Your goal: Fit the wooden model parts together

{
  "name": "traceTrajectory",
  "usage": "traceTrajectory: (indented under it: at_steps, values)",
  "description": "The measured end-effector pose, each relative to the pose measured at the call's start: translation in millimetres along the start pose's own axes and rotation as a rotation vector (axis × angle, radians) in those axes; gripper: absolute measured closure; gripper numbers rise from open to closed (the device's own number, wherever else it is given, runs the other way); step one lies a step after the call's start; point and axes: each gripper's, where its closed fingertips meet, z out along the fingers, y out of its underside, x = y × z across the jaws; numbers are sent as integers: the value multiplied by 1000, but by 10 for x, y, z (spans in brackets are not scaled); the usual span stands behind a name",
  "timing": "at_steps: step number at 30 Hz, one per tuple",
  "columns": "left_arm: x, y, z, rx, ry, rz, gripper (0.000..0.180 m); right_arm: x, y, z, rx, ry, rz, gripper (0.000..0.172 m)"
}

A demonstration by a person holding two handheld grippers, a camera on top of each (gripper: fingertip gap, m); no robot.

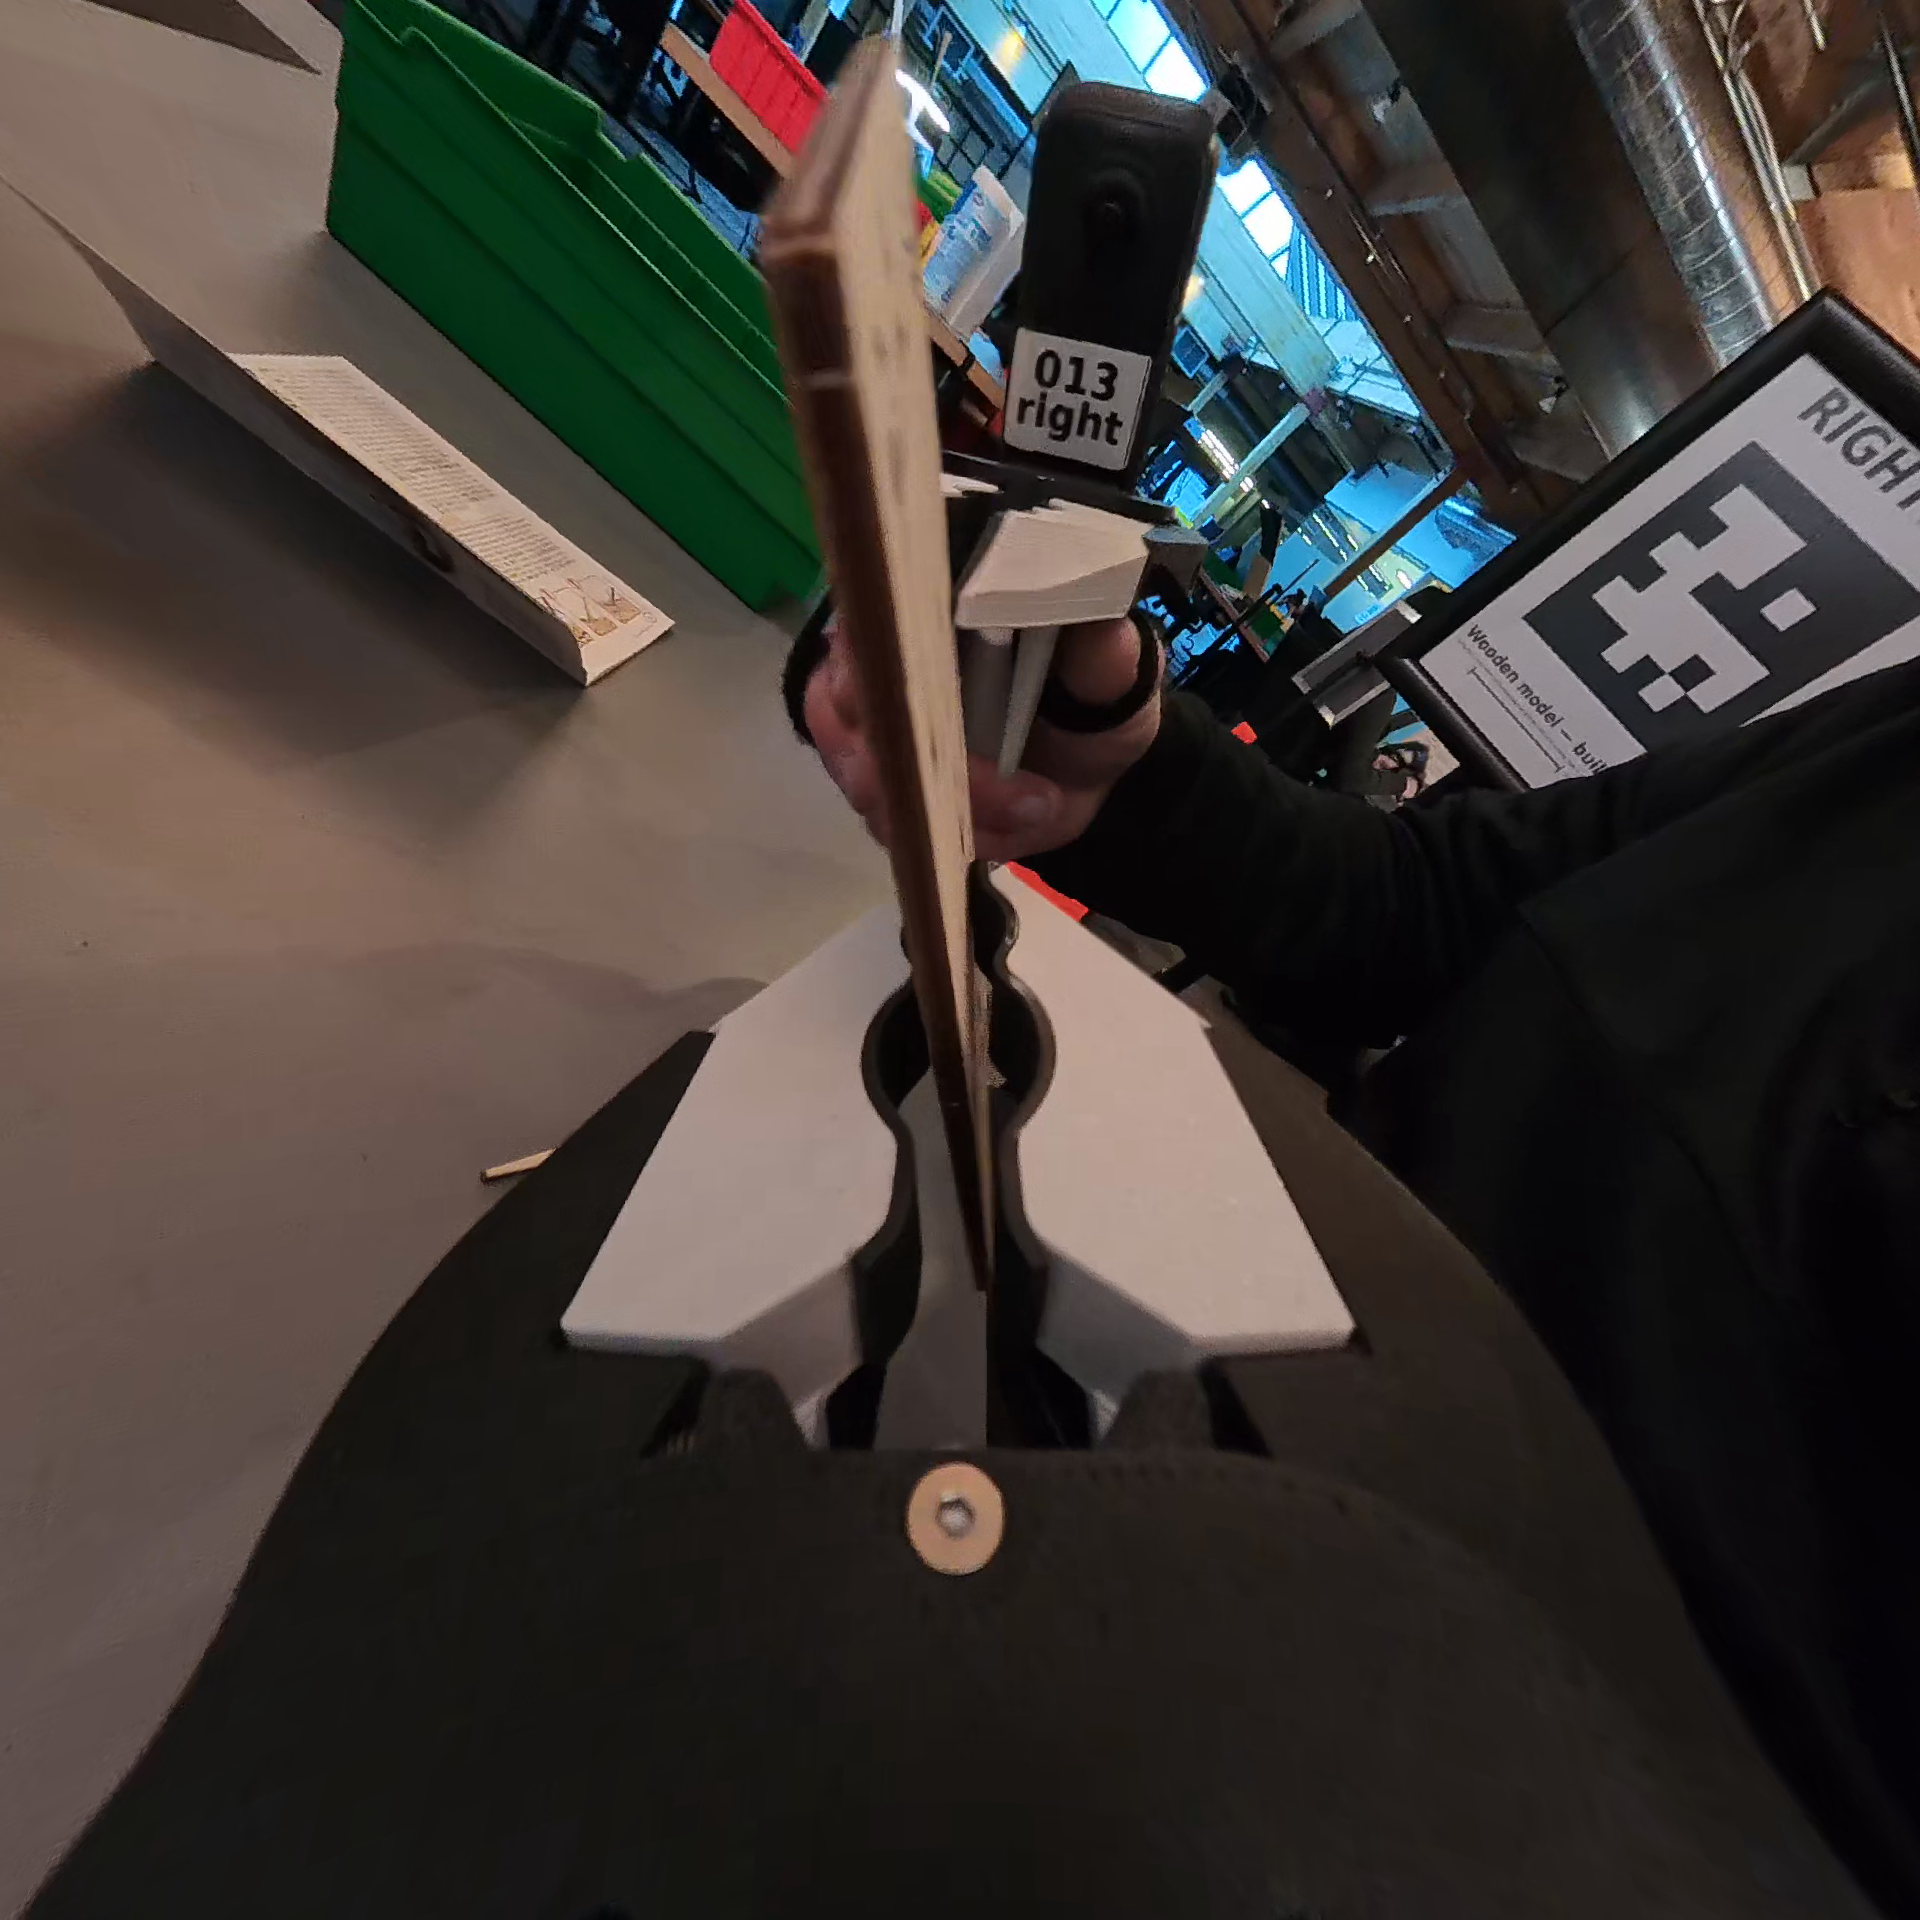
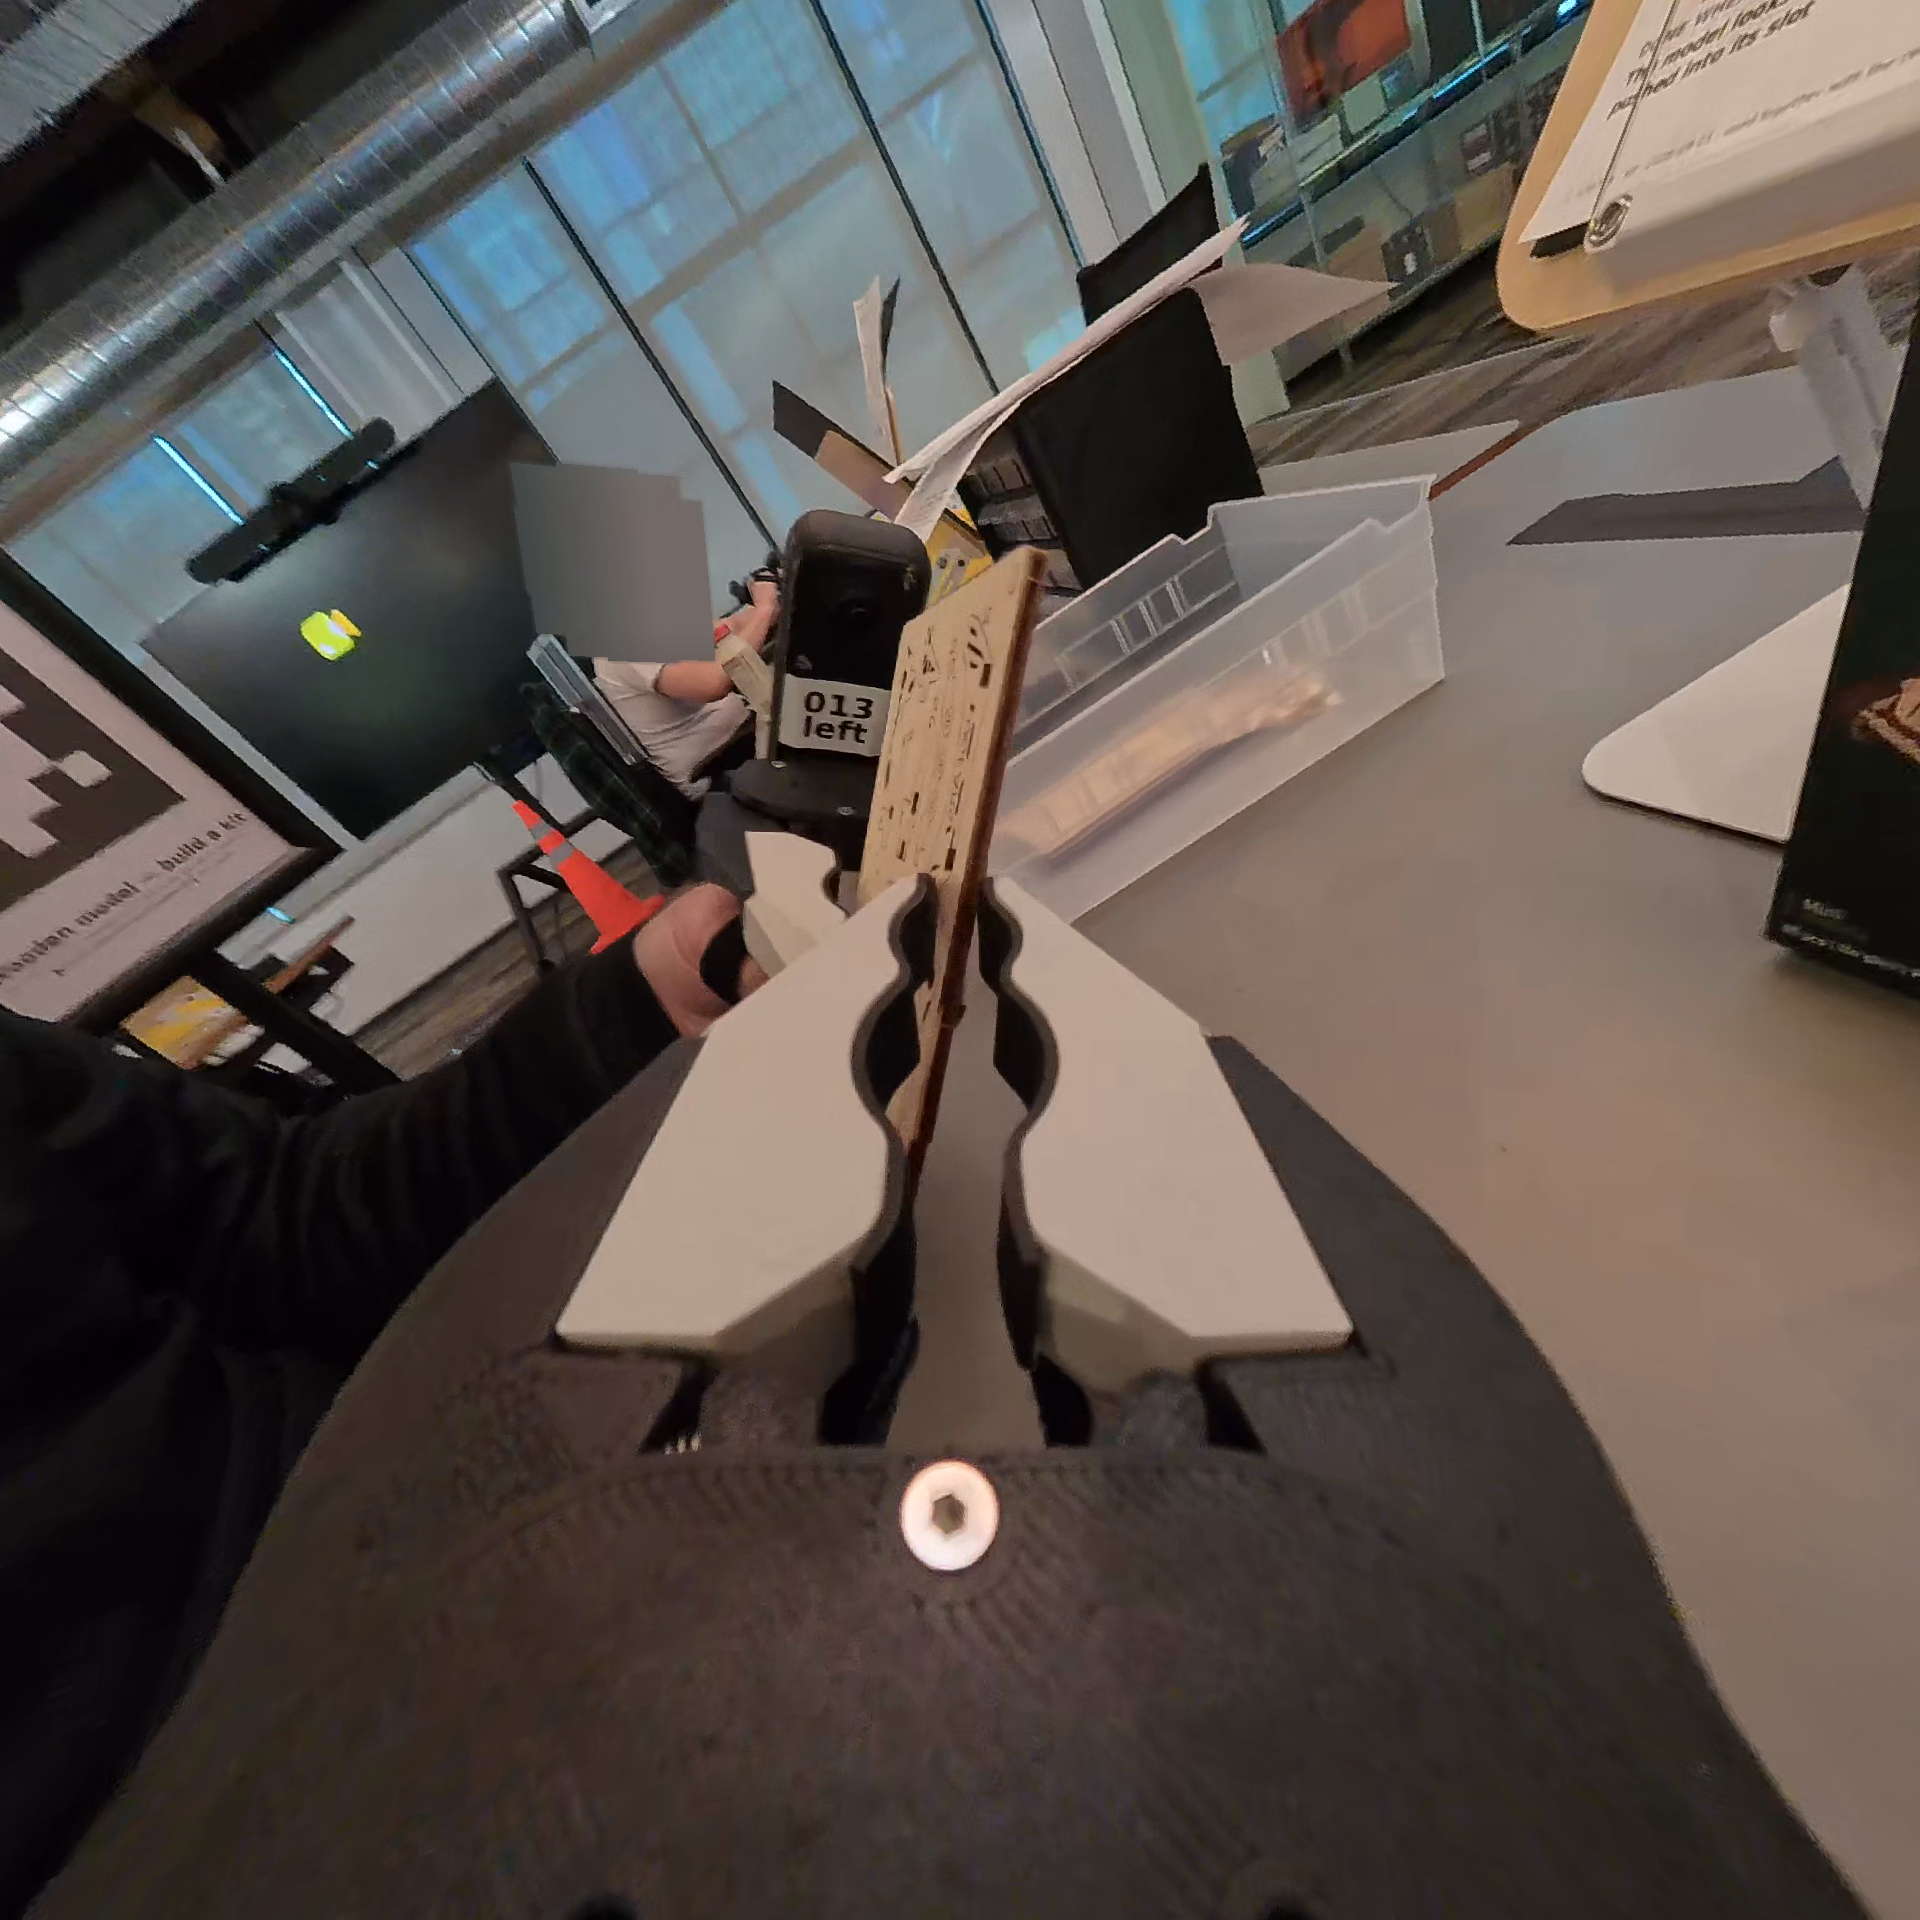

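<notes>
A thin laser-cut wooden sheet point(image 1: 883, 468) stands upright above the grey table point(image 1: 312, 883), seen edge-on. My left gripper point(image 1: 948, 904) is shut on its lower end. The right gripper point(image 1: 1003, 717) shows behind the sheet, held by a hand in a black sleeve. In the right wrist view the same sheet point(image 2: 956, 748) stands between the pads of my right gripper point(image 2: 958, 883). It lies against the left pad, and a thin gap shows beside the right pad, so this gripper is open around it. The left gripper point(image 2: 800, 894) shows just beyond, to the left of the sheet.
Stacked green bins point(image 1: 540, 291) and a white booklet-like box point(image 1: 416, 488) lie on the table's far left. A small wood sliver point(image 1: 516, 1166) lies near my left gripper. A clear bin point(image 2: 1247, 675) with wooden parts, a dark box point(image 2: 1860, 779) and a white stand base point(image 2: 1725, 738) sit to the right. The left gripper's tips are roughly 5 centimeters from the right gripper's.
</notes>
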Motion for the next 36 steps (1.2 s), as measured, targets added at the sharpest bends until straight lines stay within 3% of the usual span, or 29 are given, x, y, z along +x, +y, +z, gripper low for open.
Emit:
traceTrajectory:
  at_steps: [1,3,8,13,36]
  values:
    - [-11,-10,1,8,-4,2,178,-11,-10,-9,8,-15,21,168]
    - [-30,-77,-6,42,-17,10,158,-12,-31,-27,26,-29,43,170]
    - [38,-386,-104,207,16,30,152,-32,-35,-52,32,-78,89,171]
    - [41,-501,-135,261,2,60,178,-92,21,-37,5,-132,117,171]
    - [-1,-436,-54,261,16,-8,179,-63,86,-51,-20,-132,88,170]
